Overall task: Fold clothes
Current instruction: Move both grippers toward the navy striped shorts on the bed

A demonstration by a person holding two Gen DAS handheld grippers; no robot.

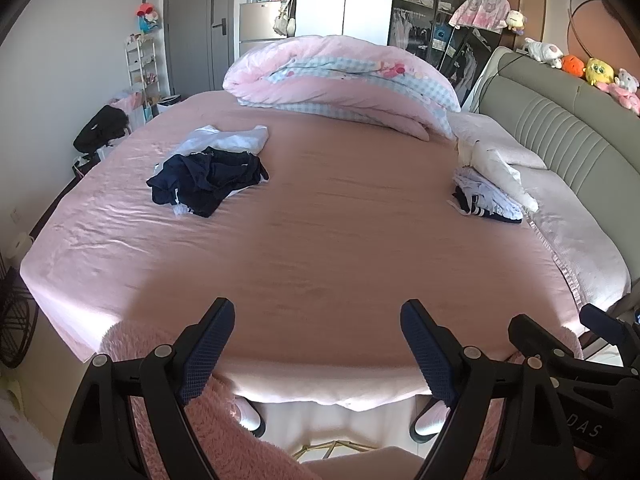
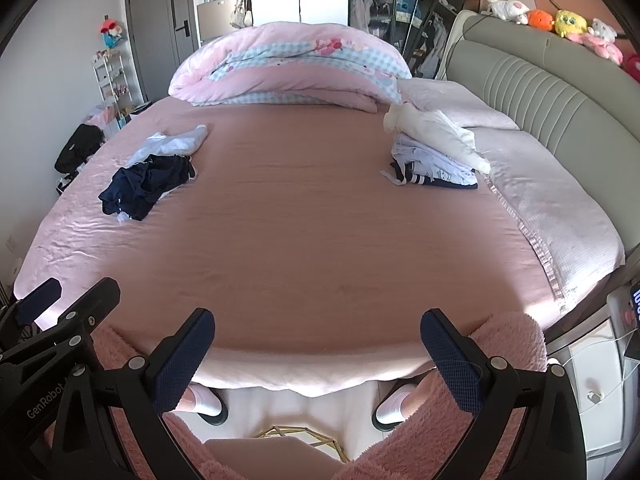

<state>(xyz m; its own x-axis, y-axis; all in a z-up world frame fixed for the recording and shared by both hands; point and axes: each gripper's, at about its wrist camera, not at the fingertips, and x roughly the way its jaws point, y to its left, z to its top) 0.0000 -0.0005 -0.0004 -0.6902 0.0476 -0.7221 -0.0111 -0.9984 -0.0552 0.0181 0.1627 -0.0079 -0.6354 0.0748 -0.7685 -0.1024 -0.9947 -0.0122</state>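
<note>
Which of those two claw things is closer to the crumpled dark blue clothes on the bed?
Left, probably. The navy pile lies on the bed's left side; the left gripper hangs at the near edge, and the right gripper is beside it, farther right. Both are open and far off.
</note>
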